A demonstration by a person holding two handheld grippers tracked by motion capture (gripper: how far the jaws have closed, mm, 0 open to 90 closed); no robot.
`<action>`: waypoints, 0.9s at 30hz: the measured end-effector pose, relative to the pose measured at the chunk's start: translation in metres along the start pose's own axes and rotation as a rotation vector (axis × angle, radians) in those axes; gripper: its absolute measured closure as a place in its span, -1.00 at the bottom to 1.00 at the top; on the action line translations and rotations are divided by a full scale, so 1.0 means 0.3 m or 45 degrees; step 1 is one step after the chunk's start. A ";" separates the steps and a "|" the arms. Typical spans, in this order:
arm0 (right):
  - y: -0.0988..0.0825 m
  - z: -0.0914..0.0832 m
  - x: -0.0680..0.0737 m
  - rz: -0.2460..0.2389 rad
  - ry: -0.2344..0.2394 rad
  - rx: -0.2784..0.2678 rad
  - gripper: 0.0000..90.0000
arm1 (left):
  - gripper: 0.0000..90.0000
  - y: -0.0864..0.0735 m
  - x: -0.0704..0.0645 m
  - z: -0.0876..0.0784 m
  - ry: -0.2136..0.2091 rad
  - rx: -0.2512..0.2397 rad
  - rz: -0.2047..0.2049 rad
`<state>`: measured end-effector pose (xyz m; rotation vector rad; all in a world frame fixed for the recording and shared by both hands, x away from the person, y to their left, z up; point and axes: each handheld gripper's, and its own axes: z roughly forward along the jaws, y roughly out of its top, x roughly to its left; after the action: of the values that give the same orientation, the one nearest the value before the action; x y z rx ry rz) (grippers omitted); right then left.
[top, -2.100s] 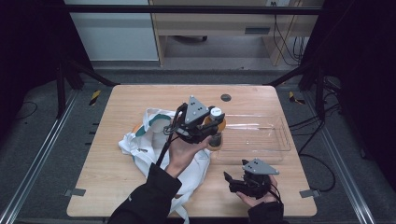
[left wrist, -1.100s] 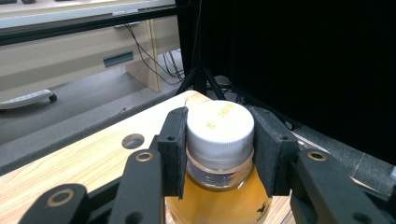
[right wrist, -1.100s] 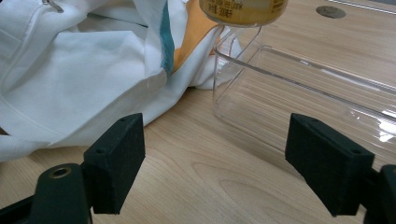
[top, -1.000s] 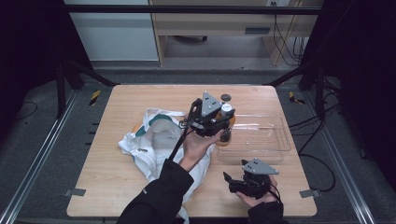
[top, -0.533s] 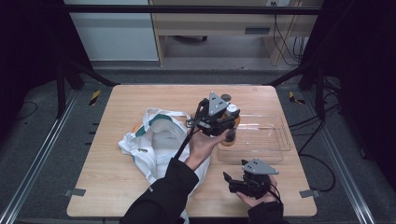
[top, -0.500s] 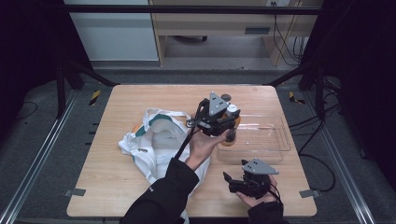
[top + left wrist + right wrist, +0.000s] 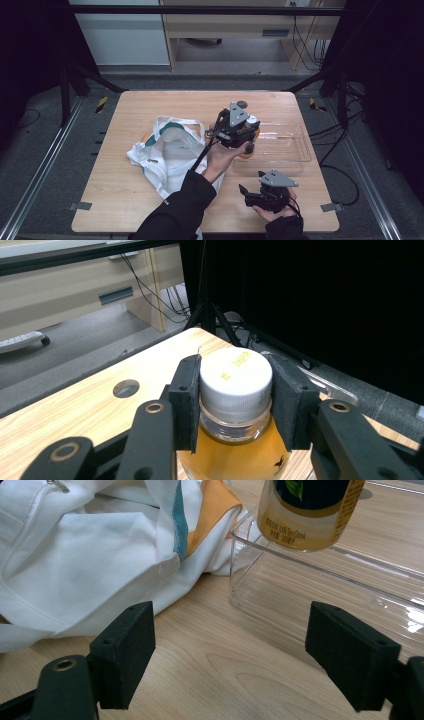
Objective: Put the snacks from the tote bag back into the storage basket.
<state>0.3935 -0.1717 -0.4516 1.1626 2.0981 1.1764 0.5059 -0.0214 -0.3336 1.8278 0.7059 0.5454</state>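
Left gripper (image 7: 235, 405) clamped on bottle (image 7: 235, 390) cap above clear tray (image 7: 320, 580); right gripper (image 7: 250, 660) wide open, holding nothing.

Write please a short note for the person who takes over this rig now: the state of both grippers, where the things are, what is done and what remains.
Left gripper: shut on the bottle at its white cap, held above the near left corner of the clear tray.
Right gripper: open, holding nothing, low over the table, in front of the tray.
White bag: lies crumpled left of the tray.
Done: bottle lifted and brought over to the tray.
Left: probably lower it into the tray, then release.
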 end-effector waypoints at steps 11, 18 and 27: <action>-0.001 0.001 -0.001 -0.006 -0.003 -0.003 -0.55 | 0.31 -0.043 0.003 0.018 0.003 0.033 -0.003; 0.000 0.001 -0.002 -0.005 -0.005 -0.007 -0.55 | 0.31 -0.068 0.010 0.025 0.003 0.038 0.008; 0.000 0.001 -0.004 -0.010 -0.007 -0.011 -0.55 | 0.31 -0.098 0.012 0.033 0.004 0.060 0.005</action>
<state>0.3943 -0.1725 -0.4519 1.1517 2.0892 1.1763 0.5087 -0.0176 -0.3645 1.8726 0.7226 0.5386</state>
